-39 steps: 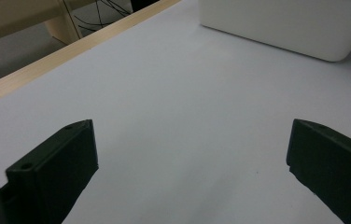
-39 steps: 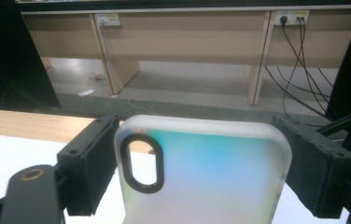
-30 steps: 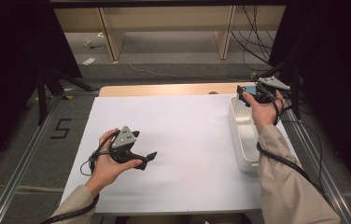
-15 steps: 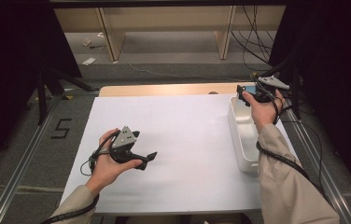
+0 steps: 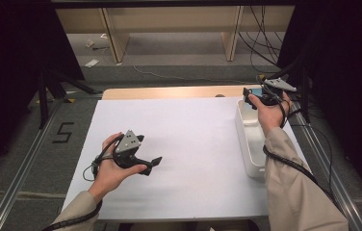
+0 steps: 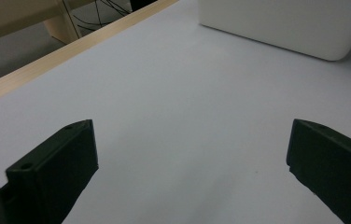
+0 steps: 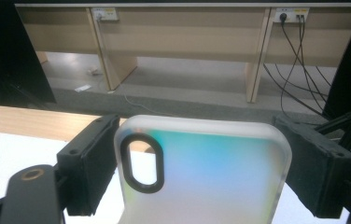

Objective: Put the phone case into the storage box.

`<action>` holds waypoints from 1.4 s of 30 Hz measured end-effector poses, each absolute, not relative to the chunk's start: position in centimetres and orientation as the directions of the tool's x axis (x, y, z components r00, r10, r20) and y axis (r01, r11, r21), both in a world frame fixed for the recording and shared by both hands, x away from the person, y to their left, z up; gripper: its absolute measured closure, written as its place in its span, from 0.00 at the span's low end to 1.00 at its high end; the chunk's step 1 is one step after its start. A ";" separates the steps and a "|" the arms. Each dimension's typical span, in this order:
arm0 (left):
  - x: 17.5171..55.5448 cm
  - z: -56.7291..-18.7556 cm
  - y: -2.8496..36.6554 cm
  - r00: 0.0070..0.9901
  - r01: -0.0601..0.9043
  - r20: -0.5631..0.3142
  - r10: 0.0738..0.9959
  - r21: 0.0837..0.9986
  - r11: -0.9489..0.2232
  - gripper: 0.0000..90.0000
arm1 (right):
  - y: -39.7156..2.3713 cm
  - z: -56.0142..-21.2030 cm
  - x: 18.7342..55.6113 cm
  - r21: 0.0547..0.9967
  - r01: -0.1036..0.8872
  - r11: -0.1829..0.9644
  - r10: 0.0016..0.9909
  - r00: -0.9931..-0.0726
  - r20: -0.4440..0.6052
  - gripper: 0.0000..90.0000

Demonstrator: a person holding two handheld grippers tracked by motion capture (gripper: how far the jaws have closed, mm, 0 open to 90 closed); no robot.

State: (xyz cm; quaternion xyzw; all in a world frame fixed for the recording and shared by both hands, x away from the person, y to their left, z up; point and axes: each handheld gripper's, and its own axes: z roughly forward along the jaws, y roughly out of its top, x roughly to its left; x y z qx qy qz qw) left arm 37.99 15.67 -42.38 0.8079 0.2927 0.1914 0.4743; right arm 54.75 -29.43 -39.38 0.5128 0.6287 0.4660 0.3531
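Observation:
My right gripper (image 5: 249, 94) is held up over the far end of the white bin (image 5: 243, 131), at the table's far right. It is shut on a translucent phone case (image 7: 201, 177) with a blue-green sheen and a black oval camera ring. In the right gripper view the case stands upright, and the jaws of the right gripper (image 7: 196, 135) press on its two side edges. My left gripper (image 5: 151, 165) sits in the left hand just above the white sheet (image 5: 193, 134) at the near left. In the left gripper view the left gripper (image 6: 192, 135) stands open, nothing between the jaws.
The long white bin (image 6: 281, 23) lies along the right side of the white sheet. A wooden table edge (image 5: 169, 92) runs along the far side. Beyond it are a grey floor, wooden furniture legs (image 7: 110, 56) and hanging cables (image 7: 299, 56).

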 end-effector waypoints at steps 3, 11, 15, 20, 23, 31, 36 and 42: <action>38.0 -42.4 15.7 0.756 0.291 0.032 0.654 0.878 -0.379 0.01 | -29.4 -39.4 54.8 0.947 0.318 0.044 0.974 -0.224 0.030 0.21; 38.0 -42.4 15.7 0.756 0.291 0.031 0.654 0.878 -0.379 0.01 | -29.4 -39.6 55.0 0.946 0.319 0.051 0.974 -0.224 0.023 0.21; 38.0 -42.4 15.7 0.756 0.291 0.031 0.654 0.879 -0.378 0.01 | -29.4 -39.6 55.1 0.945 0.322 0.052 0.974 -0.223 0.023 0.21; 38.0 -42.4 15.7 0.756 0.291 0.031 0.654 0.879 -0.378 0.01 | -29.4 -39.8 55.3 0.944 0.324 0.058 0.976 -0.219 0.016 0.21; 38.0 -42.4 15.7 0.756 0.291 0.031 0.654 0.879 -0.378 0.01 | -29.4 -39.9 55.3 0.943 0.329 0.055 0.976 -0.217 0.019 0.21; 38.0 -42.4 15.6 0.756 0.292 0.030 0.654 0.879 -0.378 0.01 | -29.4 -40.1 55.5 0.940 0.337 0.061 0.977 -0.215 0.013 0.21; 38.0 -42.4 15.7 0.756 0.291 0.030 0.654 0.879 -0.377 0.01 | -29.4 -40.3 55.7 0.938 0.340 0.065 0.977 -0.214 0.010 0.21; 38.0 -42.4 15.6 0.757 0.291 0.031 0.653 0.878 -0.379 0.01 | -29.3 -40.4 55.8 0.937 0.344 0.067 0.977 -0.213 0.008 0.21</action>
